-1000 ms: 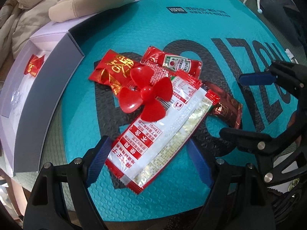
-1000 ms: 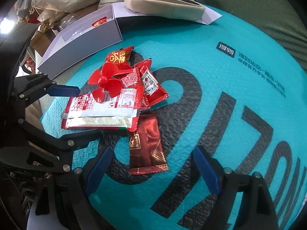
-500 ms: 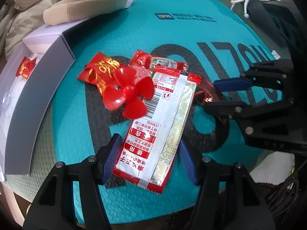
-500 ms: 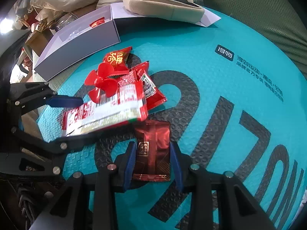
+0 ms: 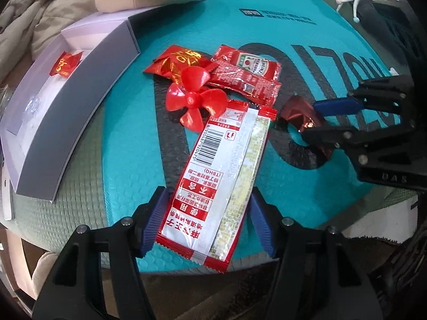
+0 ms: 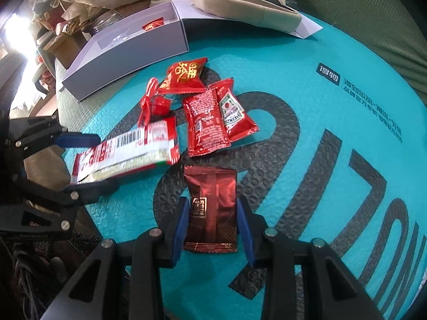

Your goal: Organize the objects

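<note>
The long red-and-white sachet (image 5: 213, 178) is clamped between the fingers of the left gripper (image 5: 206, 213), its far end raised off the teal mat (image 5: 128, 138) and pointing toward the red propeller (image 5: 196, 98); a second ago those fingers stood wide on either side of it while it lay flat under the propeller, so it has now been pulled clear of the pile. The right gripper (image 6: 213, 221) has likewise closed: its fingers, spread wide a second ago, now pinch the dark red foil packet (image 6: 212, 205) by its two long edges, the packet apparently flat on the mat. With both pickups made, the sorting looks ready to move on to carrying, most likely toward the open grey box (image 5: 80, 98) at the mat's left, where one small red candy (image 5: 65, 62) already lies. Left on the mat are the red-and-gold snack packet (image 5: 173, 61) and two ketchup sachets (image 5: 245, 77), overlapping one another beside the propeller. Whether the long sachet's near end touches anything cannot be told, since it runs out past the mat's edge in the left wrist view. In the right wrist view, the propeller is seen edge-on and partly hidden behind the sachet. The box interior is mostly washed out, and what surface lies under the mat is unclear.
</note>
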`<state>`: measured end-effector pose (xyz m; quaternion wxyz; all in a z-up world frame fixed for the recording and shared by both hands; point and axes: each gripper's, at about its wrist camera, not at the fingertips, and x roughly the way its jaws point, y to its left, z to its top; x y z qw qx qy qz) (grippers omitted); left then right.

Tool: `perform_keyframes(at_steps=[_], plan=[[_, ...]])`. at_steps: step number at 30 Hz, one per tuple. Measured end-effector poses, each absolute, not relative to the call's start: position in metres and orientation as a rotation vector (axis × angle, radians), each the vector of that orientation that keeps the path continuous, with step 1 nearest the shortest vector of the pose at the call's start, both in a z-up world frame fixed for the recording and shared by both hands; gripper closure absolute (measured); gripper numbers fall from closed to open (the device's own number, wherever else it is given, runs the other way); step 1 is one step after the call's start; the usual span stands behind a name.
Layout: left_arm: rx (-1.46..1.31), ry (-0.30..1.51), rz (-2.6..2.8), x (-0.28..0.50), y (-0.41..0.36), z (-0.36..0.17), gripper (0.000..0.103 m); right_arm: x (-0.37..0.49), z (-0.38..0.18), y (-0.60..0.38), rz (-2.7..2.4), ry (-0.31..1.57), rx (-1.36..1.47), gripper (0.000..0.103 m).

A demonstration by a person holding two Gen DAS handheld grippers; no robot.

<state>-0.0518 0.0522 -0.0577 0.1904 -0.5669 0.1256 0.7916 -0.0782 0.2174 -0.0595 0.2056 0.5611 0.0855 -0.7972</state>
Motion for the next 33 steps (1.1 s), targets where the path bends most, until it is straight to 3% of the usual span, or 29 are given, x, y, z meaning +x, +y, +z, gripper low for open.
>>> perform_keyframes(at_steps=[7,14,20,22,26,29,30,31,33], plan=[[-1.546,0.331,2.228,-0.054,0.049,-0.057,0.042,-0.076,-0.060,0.212,-2.204,0.270,1.568,0.055],[-1.521,0.322,2.220,-0.058,0.049,-0.055,0.040,-0.079,-0.060,0.213,-2.206,0.277,1.579,0.054],[-1.499,0.351,2.232,-0.063,0.046,-0.059,0.030,-0.079,-0.061,0.214,-2.210,0.287,1.584,0.054],[-1.491,0.352,2.231,-0.065,0.046,-0.061,0.022,-0.079,-0.062,0.212,-2.208,0.291,1.584,0.051],[-1.464,0.342,2.256,-0.062,0.042,-0.063,0.020,-0.079,-0.062,0.210,-2.208,0.291,1.583,0.047],[-1.463,0.310,2.271,-0.063,0.037,-0.062,0.028,-0.078,-0.063,0.210,-2.214,0.297,1.577,0.048],[-1.473,0.297,2.264,-0.064,0.036,-0.061,0.033,-0.078,-0.063,0.210,-2.218,0.304,1.573,0.053],[-1.476,0.296,2.258,-0.065,0.037,-0.060,0.041,-0.077,-0.063,0.209,-2.223,0.322,1.569,0.068],[-1.473,0.284,2.260,-0.067,0.037,-0.059,0.046,-0.074,-0.061,0.207,-2.205,0.344,1.556,0.069]])
